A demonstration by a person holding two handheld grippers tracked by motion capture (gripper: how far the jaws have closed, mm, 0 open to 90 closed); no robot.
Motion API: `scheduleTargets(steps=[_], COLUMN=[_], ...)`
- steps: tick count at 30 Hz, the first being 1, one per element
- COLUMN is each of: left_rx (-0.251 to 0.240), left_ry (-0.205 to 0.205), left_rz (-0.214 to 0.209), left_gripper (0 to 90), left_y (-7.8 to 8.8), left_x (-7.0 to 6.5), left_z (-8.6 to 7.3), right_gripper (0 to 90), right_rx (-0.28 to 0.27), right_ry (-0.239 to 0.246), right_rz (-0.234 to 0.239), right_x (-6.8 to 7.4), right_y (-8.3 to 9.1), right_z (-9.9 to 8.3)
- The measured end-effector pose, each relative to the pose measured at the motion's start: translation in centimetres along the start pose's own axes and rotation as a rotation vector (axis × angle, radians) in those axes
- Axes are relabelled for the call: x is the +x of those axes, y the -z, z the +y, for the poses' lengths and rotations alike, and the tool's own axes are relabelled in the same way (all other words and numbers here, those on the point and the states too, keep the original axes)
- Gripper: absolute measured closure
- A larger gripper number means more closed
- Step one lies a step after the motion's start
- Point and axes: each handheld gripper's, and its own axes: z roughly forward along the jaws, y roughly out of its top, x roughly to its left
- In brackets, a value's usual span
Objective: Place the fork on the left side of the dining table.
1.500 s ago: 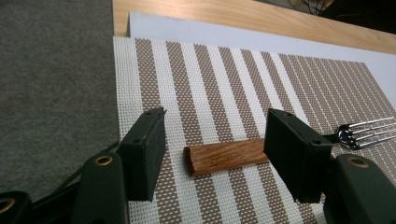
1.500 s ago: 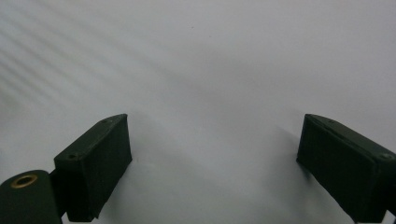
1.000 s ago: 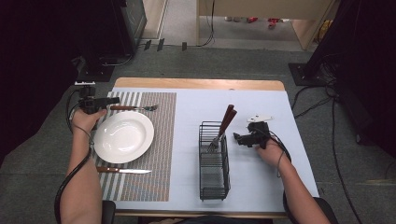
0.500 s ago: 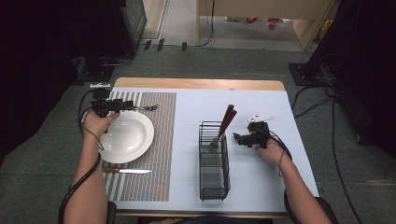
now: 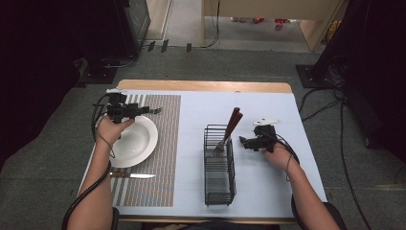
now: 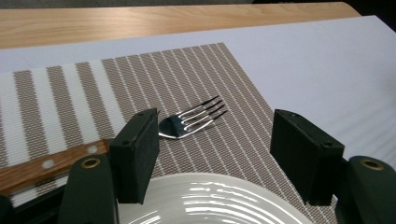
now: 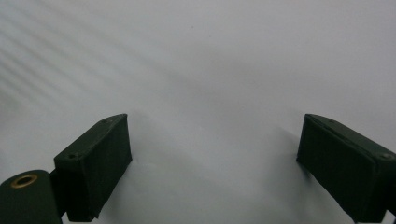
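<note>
A fork (image 6: 191, 122) with a wooden handle lies on the striped placemat (image 6: 140, 79), just beyond the white plate (image 6: 210, 203). My left gripper (image 6: 215, 128) hovers over the plate's far rim with its jaws apart. They have just been opening, and the pads (image 6: 137, 151) touch nothing; the fork's head shows between them on the mat. In the high view the left gripper (image 5: 139, 111) points right at the fork (image 5: 152, 110). My right gripper (image 5: 243, 142) rests open beside the wire basket (image 5: 219, 167), with bare white cover between its jaws (image 7: 215, 140).
The basket holds several wood-handled utensils (image 5: 232, 122) leaning right. A knife (image 5: 134, 176) lies on the placemat (image 5: 165, 143) near the plate's (image 5: 136, 143) front edge. A white cover (image 5: 268, 182) spreads over the wooden table.
My left hand has moved right along the plate's far rim, from the table's left edge towards the fork. The right hand has stayed in place.
</note>
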Motion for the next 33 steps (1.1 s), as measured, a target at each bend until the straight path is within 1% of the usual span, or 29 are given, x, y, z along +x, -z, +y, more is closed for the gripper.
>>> scheduleTargets(steps=[6, 11, 13, 17, 20, 24, 26, 29, 33], left_rx=[0.019, 0.020, 0.026, 0.036, 0.044, 0.056, 0.061, 0.066, 0.073], left_ry=[-0.026, -0.034, -0.046, -0.068, -0.097, -0.109, -0.114, -0.151, -0.166], left_rz=[-0.024, -0.066, -0.079, -0.091, -0.098, -0.130, -0.138, -0.141, -0.173], left_gripper=[32.6, 32.6, 32.3, 32.3, 32.3, 32.3, 32.2, 32.2, 32.0], left_y=[-0.9, -1.6, -1.9, -2.5, -2.9, -3.6, -3.9, -4.4, -5.2], left_x=[-1.5, -2.9, -3.4, -4.6, -5.5, -6.6, -7.2, -8.3, -9.5], left_z=[-0.2, -0.1, -0.1, 0.0, 0.0, -0.1, -0.2, -0.4, -0.6], right_gripper=[9.1, 9.1, 9.1, 9.1, 9.1, 9.1, 9.1, 9.1, 9.1], right_rx=[0.001, 0.000, 0.001, 0.001, 0.001, 0.001, 0.001, 0.001, 0.001], right_ry=[-0.001, 0.000, -0.001, -0.001, -0.001, -0.001, -0.001, 0.000, 0.001], right_rz=[0.001, 0.000, 0.001, 0.001, 0.001, 0.001, 0.001, 0.000, 0.000], right_x=[0.0, 0.0, 0.0, 0.0, 0.0, 0.0, 0.0, 0.0, 0.0], right_y=[0.0, 0.0, 0.0, 0.0, 0.0, 0.0, 0.0, 0.0, 0.0], right_z=[0.0, 0.0, 0.0, 0.0, 0.0, 0.0, 0.0, 0.0, 0.0])
